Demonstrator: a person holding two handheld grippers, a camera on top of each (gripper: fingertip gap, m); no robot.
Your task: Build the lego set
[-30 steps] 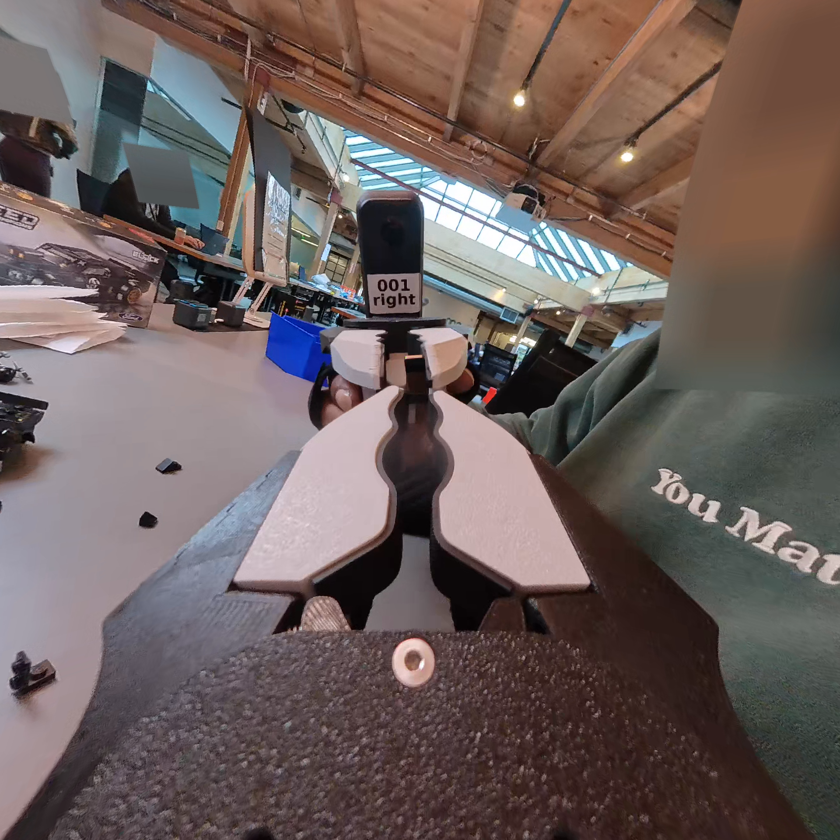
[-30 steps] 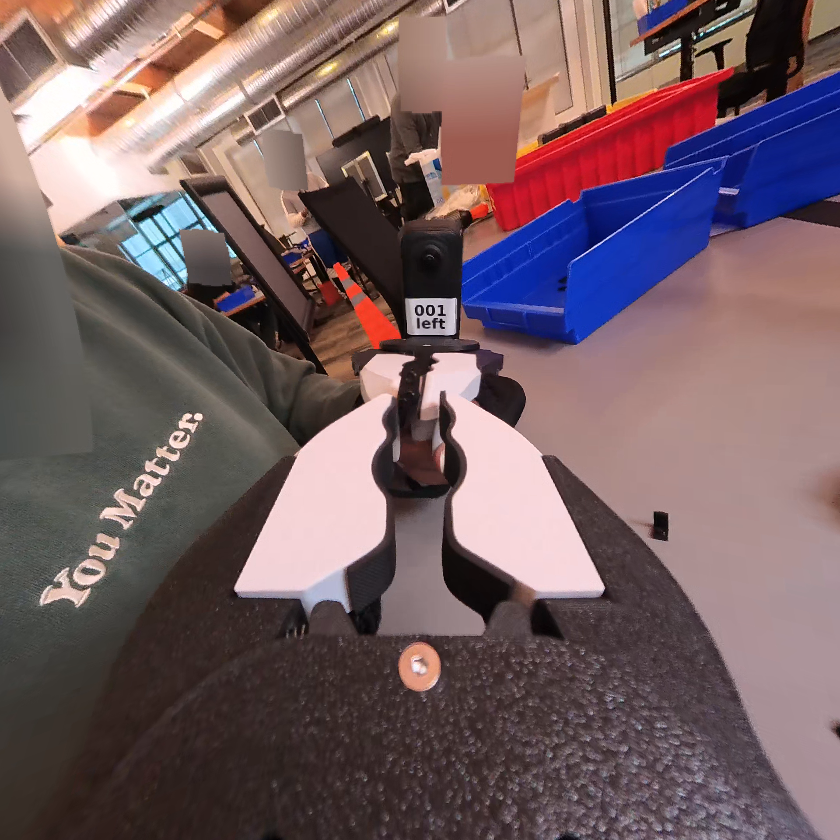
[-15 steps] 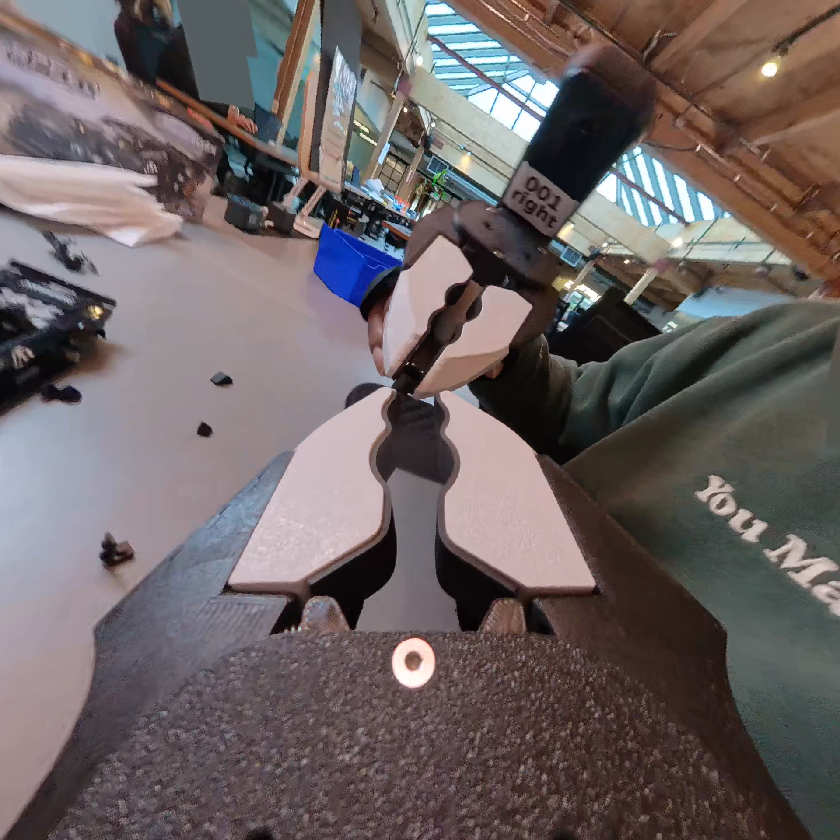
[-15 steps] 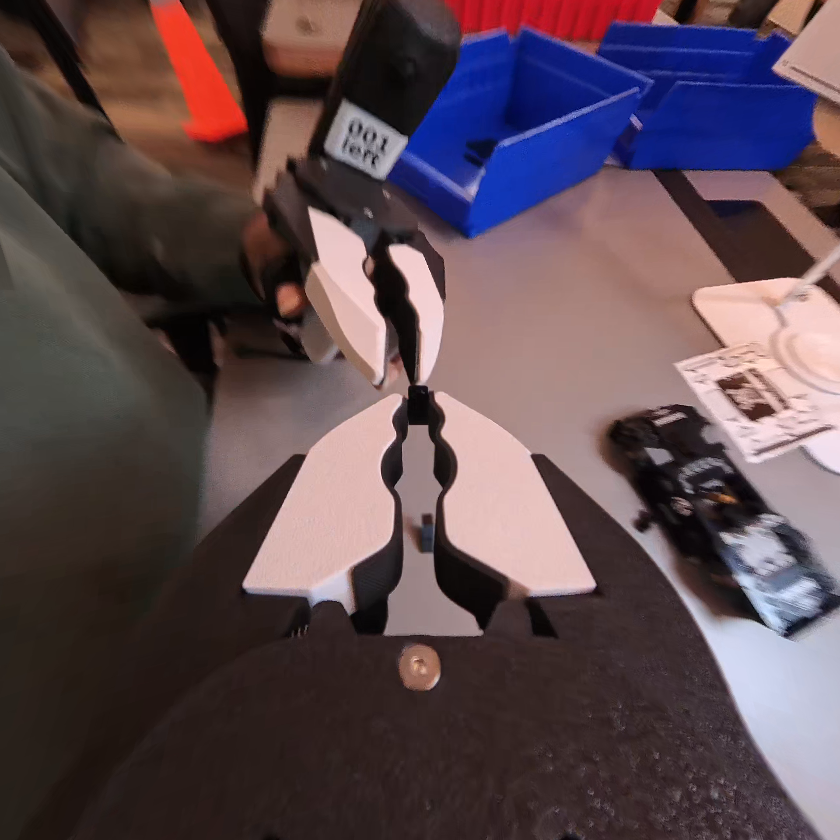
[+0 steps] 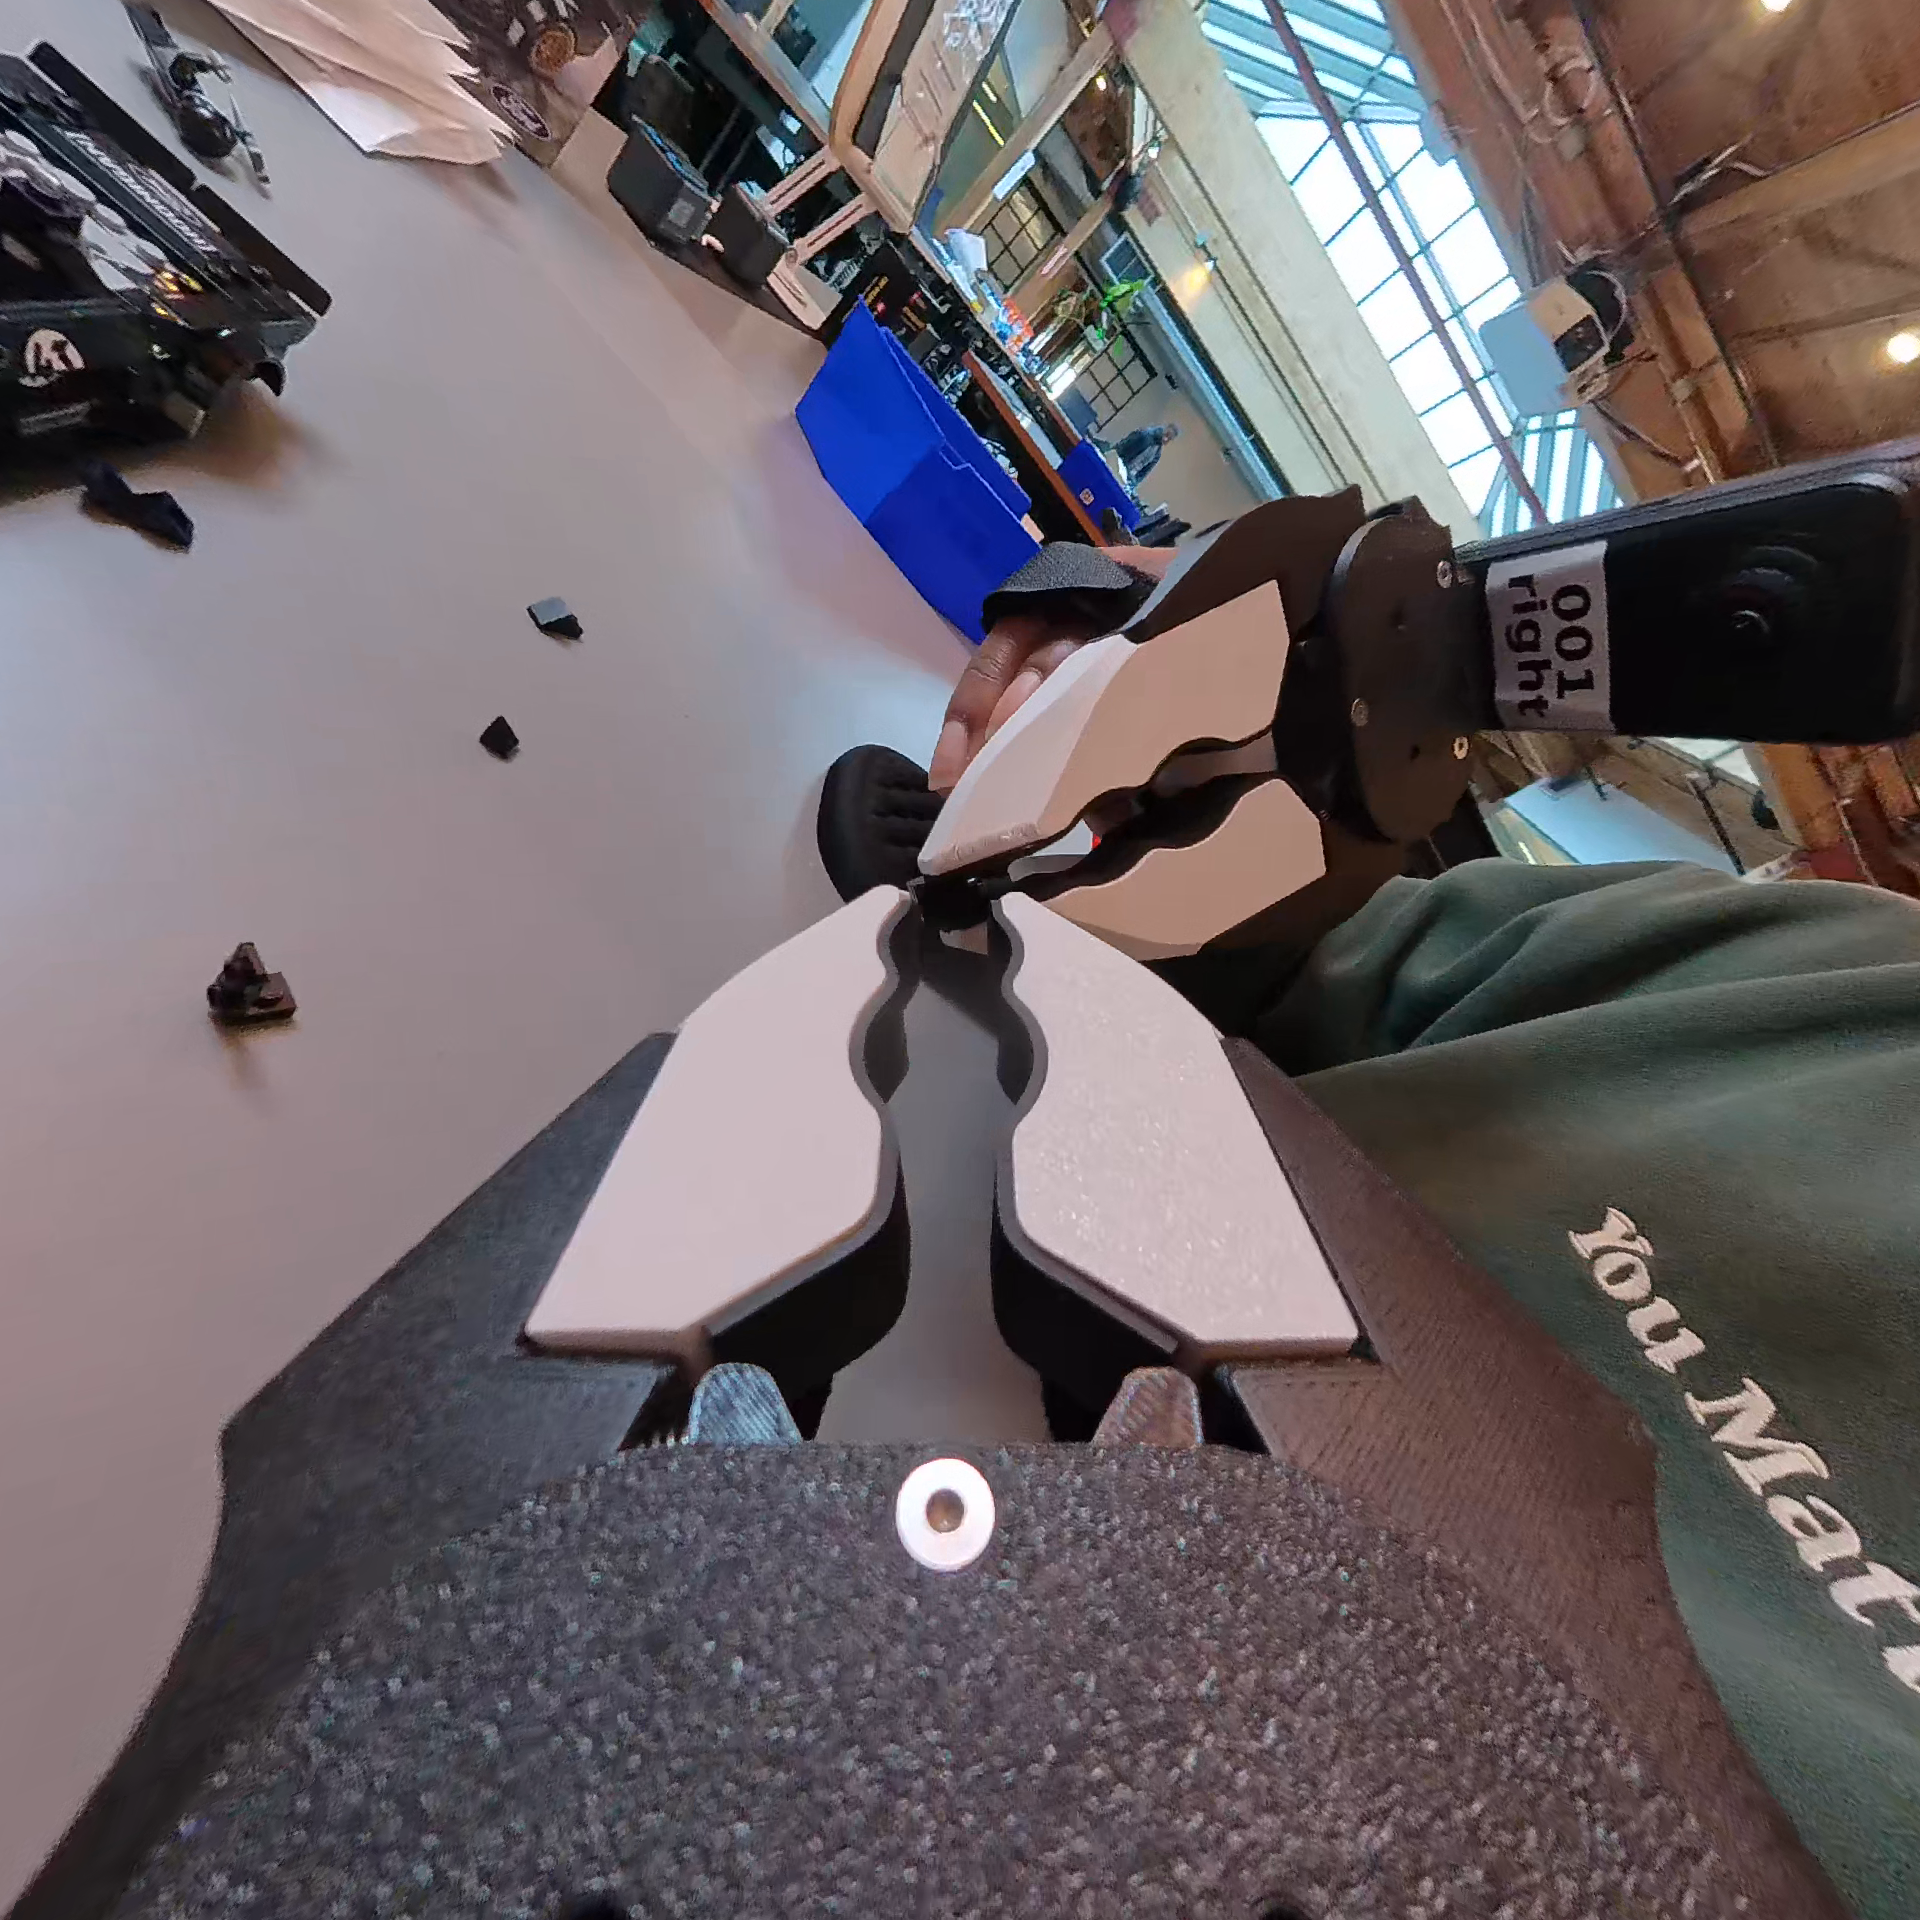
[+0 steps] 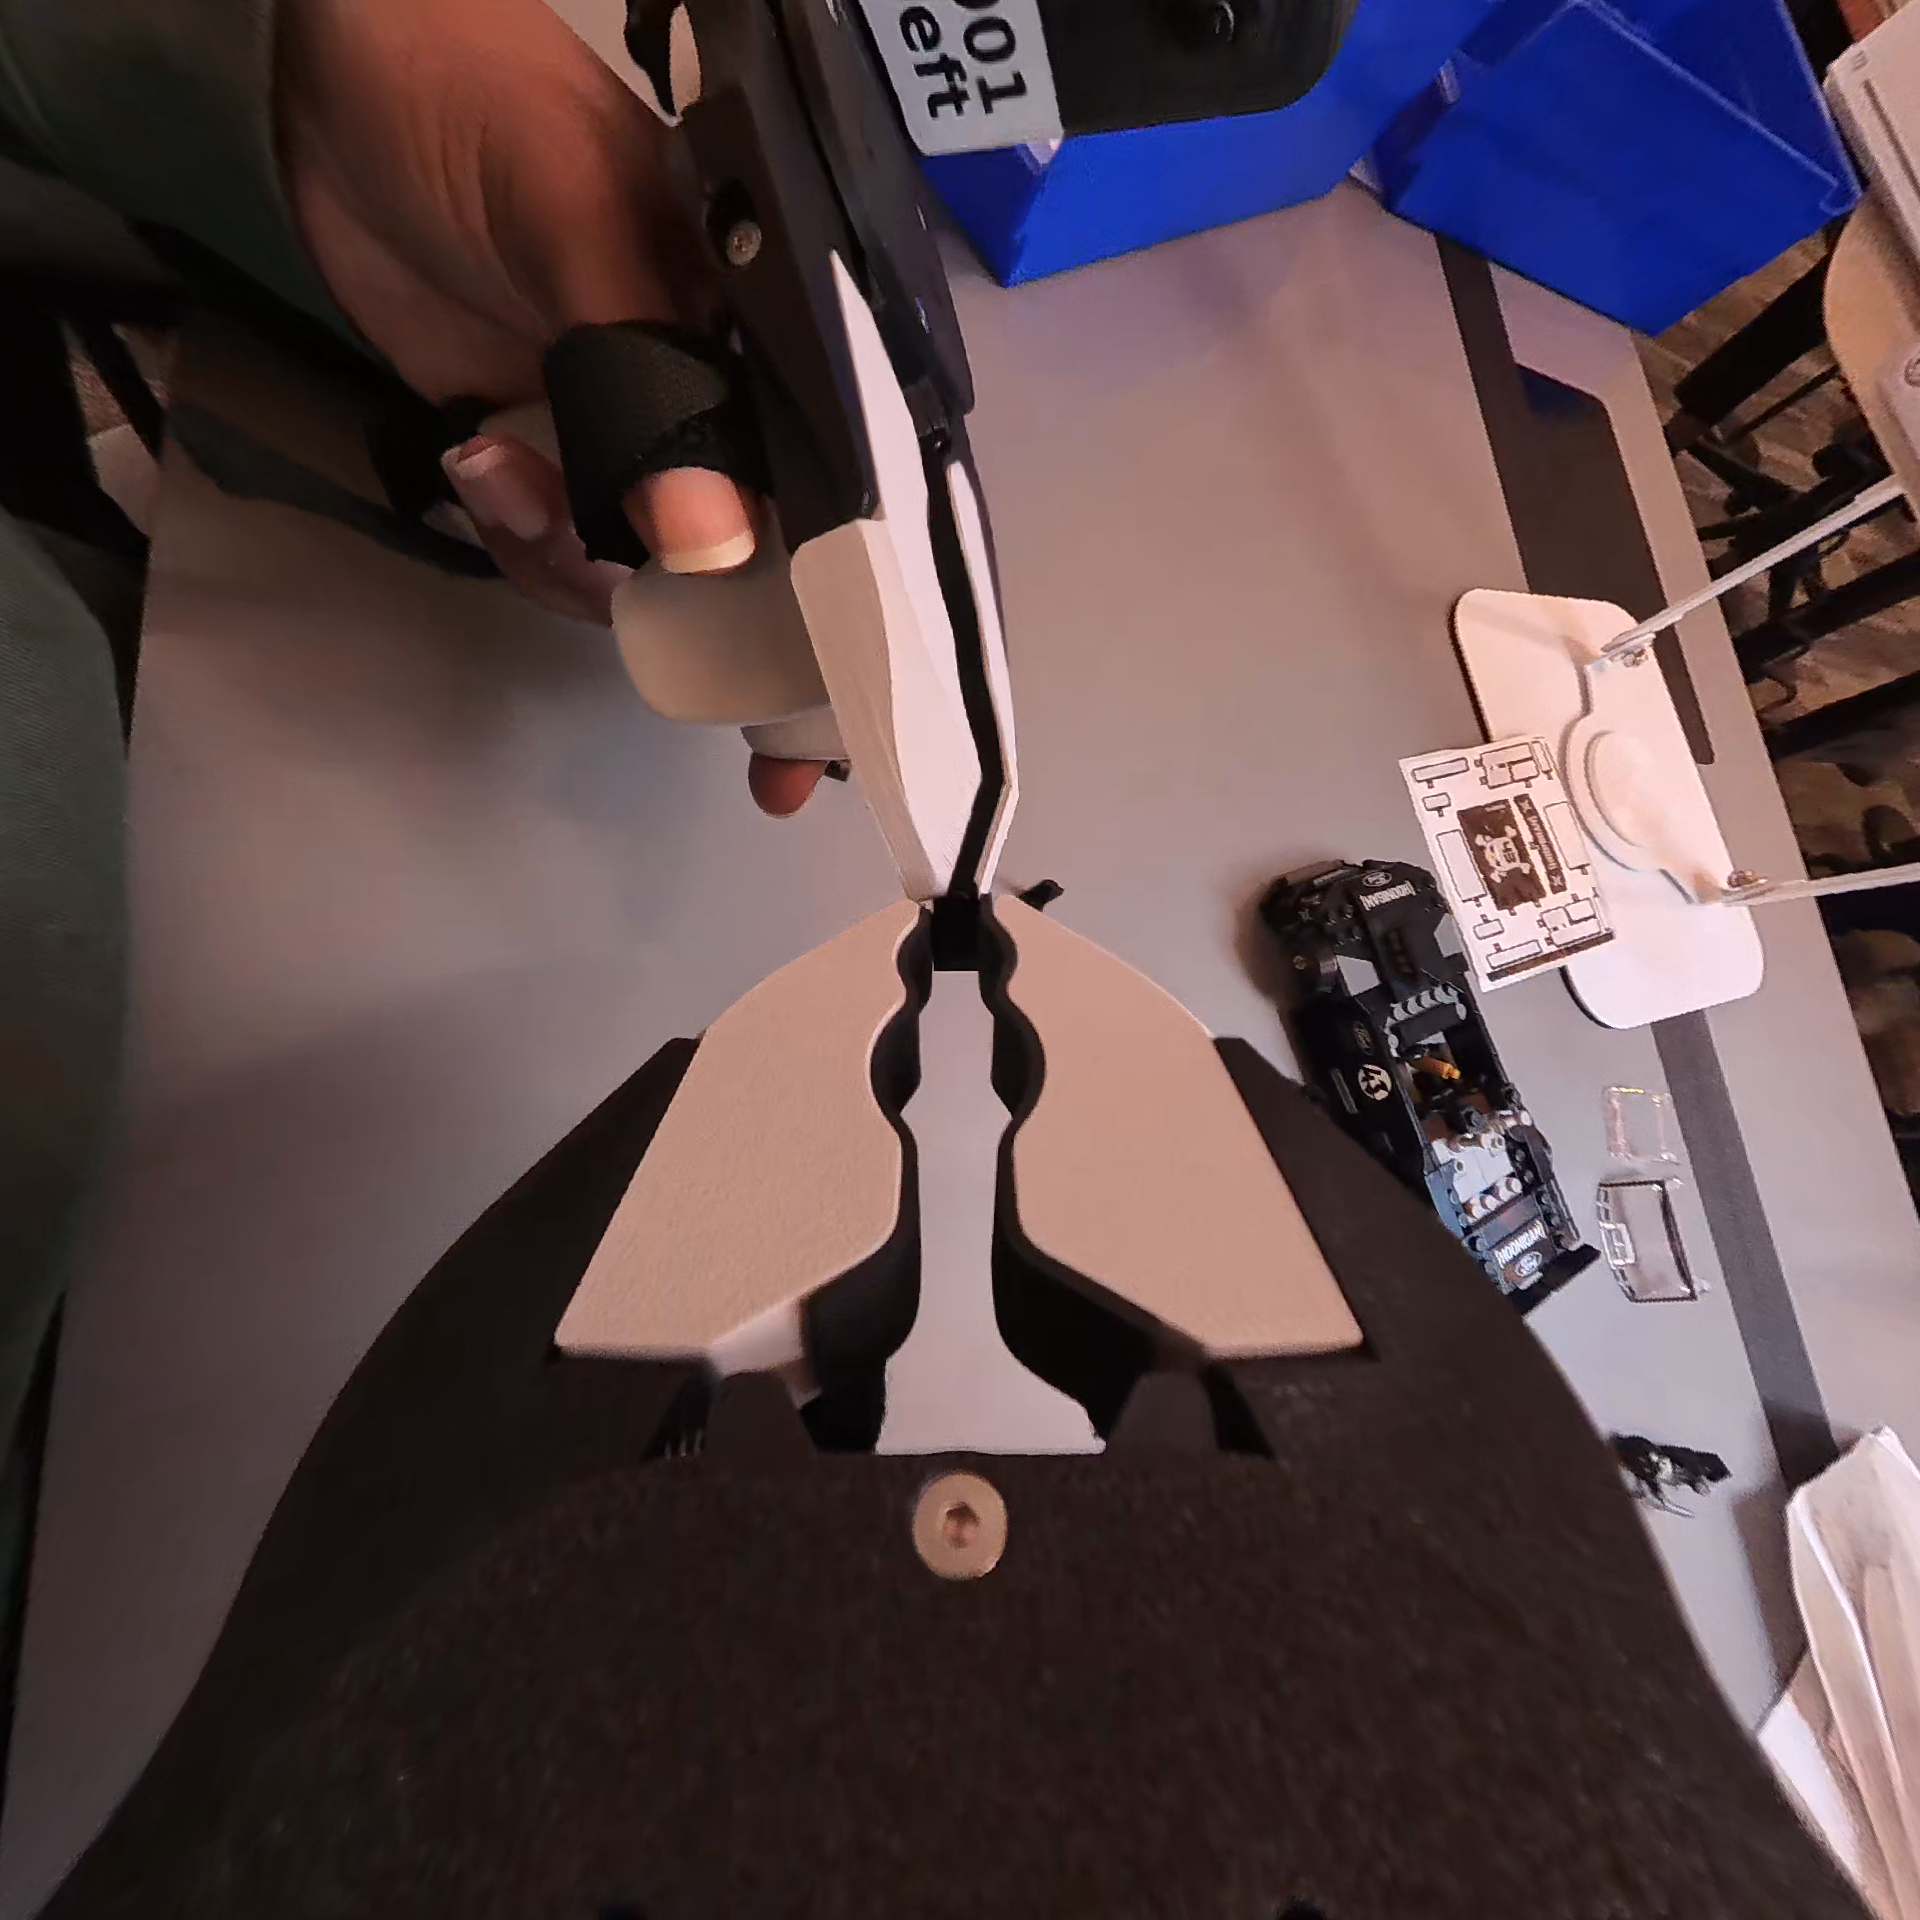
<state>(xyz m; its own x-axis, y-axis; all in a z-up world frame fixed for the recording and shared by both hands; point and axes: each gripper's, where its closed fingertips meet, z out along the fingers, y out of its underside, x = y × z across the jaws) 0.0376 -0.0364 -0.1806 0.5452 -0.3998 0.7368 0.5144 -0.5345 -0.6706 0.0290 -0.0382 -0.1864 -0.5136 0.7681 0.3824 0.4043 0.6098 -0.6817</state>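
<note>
Small black matte lego piece [image 6: 957, 932], blocky w/ square edges, sits clamped in right claw [image 6: 957, 914] tips, left claw [image 5: 951, 914] tips also pinched on it, above grey tabletop [image 6: 1195, 582].

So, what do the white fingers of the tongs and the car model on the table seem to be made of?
The white fingers look like hard matt plastic, perhaps printed: a fine grainy surface without shine. The car model looks like glossy moulded plastic, black with pale parts: small studded bricks and bright reflections. Both are judged by look only.
</note>
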